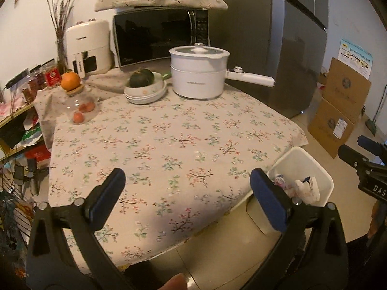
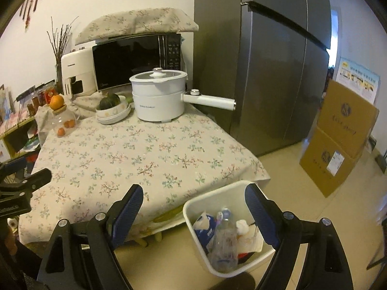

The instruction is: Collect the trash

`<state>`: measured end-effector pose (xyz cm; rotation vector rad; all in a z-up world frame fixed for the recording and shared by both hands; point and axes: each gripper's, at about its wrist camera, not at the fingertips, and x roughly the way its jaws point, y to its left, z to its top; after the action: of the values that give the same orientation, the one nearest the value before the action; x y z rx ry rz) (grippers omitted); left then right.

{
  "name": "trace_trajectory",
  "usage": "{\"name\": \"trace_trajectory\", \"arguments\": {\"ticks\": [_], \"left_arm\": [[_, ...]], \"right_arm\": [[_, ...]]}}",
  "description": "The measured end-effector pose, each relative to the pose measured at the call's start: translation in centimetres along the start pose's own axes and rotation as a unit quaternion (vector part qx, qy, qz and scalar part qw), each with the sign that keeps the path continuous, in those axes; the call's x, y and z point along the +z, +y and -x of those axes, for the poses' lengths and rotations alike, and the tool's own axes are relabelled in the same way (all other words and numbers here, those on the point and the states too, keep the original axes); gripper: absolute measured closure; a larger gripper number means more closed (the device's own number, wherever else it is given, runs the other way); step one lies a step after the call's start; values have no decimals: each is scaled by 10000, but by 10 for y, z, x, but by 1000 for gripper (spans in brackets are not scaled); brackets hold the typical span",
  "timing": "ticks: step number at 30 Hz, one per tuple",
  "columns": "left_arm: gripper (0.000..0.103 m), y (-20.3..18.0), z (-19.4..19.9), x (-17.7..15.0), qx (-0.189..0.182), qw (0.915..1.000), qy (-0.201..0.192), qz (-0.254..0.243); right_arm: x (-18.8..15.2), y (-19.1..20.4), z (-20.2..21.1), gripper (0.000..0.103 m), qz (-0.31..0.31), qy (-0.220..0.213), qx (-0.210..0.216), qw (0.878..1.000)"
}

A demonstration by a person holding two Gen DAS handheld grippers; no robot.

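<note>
A clear plastic bottle (image 2: 223,241) and crumpled white tissues (image 2: 243,227) are held in the white rectangular plastic bin (image 2: 193,232) at 5 o'clock of the counter (image 2: 135,149). Both the left claw (image 1: 187,183) and the right claw (image 2: 193,200) are spread wide, with nothing gripped.

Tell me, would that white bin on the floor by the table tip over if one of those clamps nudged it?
Probably rather easily. The white bin looks like thin plastic, so likely light. What fills it, a clear bottle and crumpled wrappers, adds little weight. It is taller than wide, so a push near the rim may tip or slide it.

Lower trash in the white bin (image 2: 193,232) buried under a clear bottle (image 2: 223,241), unidentifiable.
</note>
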<state>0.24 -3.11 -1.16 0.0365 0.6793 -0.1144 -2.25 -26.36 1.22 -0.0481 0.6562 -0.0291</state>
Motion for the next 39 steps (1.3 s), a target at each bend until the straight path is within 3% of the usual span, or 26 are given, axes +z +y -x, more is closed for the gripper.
{"name": "trace_trajectory", "arguments": {"ticks": [39], "left_arm": [[1,-2,7,-3,-120,9998,-124,111]], "right_arm": [[-3,4,1,15,108,-142,-97,9998]]}}
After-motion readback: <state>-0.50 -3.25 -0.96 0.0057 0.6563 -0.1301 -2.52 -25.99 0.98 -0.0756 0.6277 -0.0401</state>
